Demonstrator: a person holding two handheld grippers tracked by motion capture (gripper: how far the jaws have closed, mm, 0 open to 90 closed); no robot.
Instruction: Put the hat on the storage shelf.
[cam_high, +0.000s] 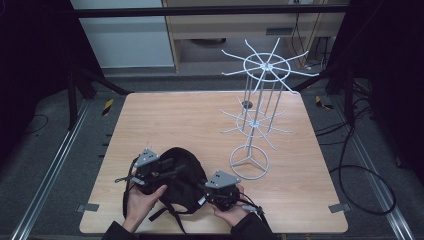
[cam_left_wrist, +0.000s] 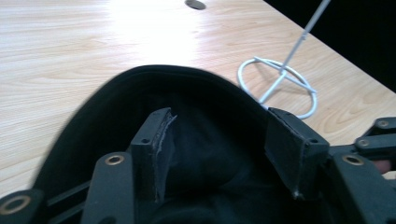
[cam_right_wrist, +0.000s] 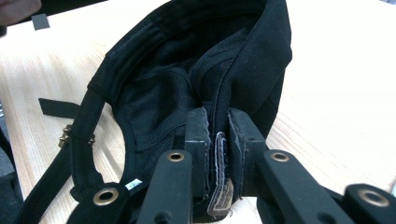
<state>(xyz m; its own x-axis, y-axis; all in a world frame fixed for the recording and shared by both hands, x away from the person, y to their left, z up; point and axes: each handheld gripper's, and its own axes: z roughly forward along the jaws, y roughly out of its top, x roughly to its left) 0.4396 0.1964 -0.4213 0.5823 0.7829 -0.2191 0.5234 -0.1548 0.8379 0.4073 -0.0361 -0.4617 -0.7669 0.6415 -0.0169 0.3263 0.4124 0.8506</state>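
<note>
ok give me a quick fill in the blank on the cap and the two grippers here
1. The right gripper is shut on the edge of the black ____.
2. The left gripper has its jaws ____, with the cap fabric between them but not pinched.
3. The white wire rack stands on the ____ table.

Missing words: cap; open; wooden

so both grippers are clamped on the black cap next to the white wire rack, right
Not both. The left gripper has its jaws open, the black cap lying loose between them, as the left gripper view shows. The right gripper is clamped on it, beside the white wire rack.
</note>
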